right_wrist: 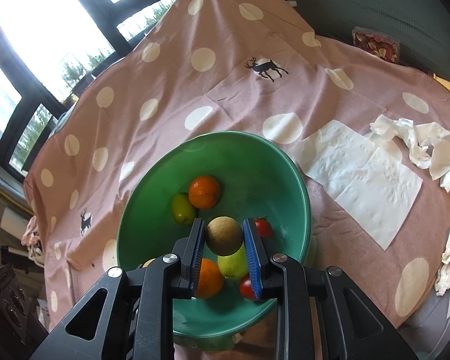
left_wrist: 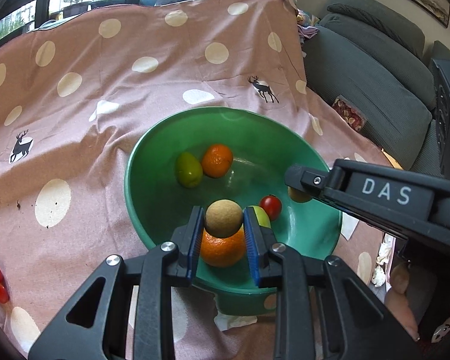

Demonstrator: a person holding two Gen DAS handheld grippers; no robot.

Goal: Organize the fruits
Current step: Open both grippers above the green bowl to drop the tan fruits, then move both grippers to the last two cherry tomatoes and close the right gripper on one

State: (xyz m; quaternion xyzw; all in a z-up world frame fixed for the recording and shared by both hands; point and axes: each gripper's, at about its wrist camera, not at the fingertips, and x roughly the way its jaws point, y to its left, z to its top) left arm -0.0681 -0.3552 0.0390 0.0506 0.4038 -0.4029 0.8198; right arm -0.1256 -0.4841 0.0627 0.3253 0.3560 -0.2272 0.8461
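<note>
Both grippers, left (left_wrist: pixel 223 225) and right (right_wrist: pixel 224 237), each clench a kiwi (left_wrist: pixel 224 218) over our bowl (left_wrist: pixel 153 150). Dropped high, kiwis may bounce onto tomatoes (left_wrist: pixel 270 207).

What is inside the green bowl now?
Inside the green bowl: two oranges, two green fruits, two tomatoes. The tools hide part of the bottom.

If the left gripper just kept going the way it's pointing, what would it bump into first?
Probably the orange right beneath the brown fruit that the left gripper holds, inside the green bowl. Depth is hard to judge.
</note>
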